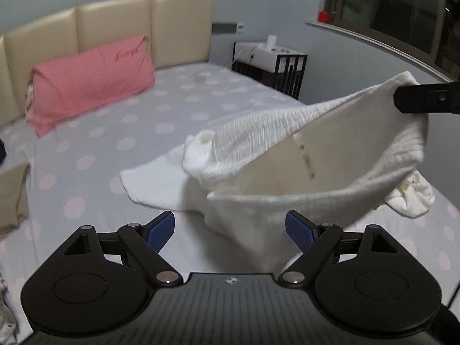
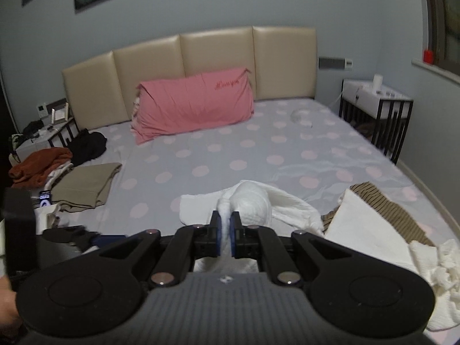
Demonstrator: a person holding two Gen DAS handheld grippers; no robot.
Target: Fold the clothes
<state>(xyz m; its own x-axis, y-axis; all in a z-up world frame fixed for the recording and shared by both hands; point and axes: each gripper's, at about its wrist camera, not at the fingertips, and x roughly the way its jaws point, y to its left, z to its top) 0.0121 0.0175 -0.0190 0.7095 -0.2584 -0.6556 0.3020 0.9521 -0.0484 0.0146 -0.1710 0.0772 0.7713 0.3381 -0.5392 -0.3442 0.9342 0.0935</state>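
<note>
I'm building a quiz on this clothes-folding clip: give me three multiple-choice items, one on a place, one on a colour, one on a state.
1. Where is the pillow?
A. against the headboard
B. on the floor
C. on the nightstand

2. What colour is the garment being lifted?
A. red
B. white
C. black

3. How is the left gripper?
A. shut on the garment
B. open
C. shut on the pillow

Answers:
1 A, it leans on the beige panels.
2 B, the cloth held by the right gripper is white.
3 B, its blue pads stand wide apart.

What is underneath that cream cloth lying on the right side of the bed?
A brown striped garment pokes out from under the cream cloth. How far it extends beneath is hidden.
</note>
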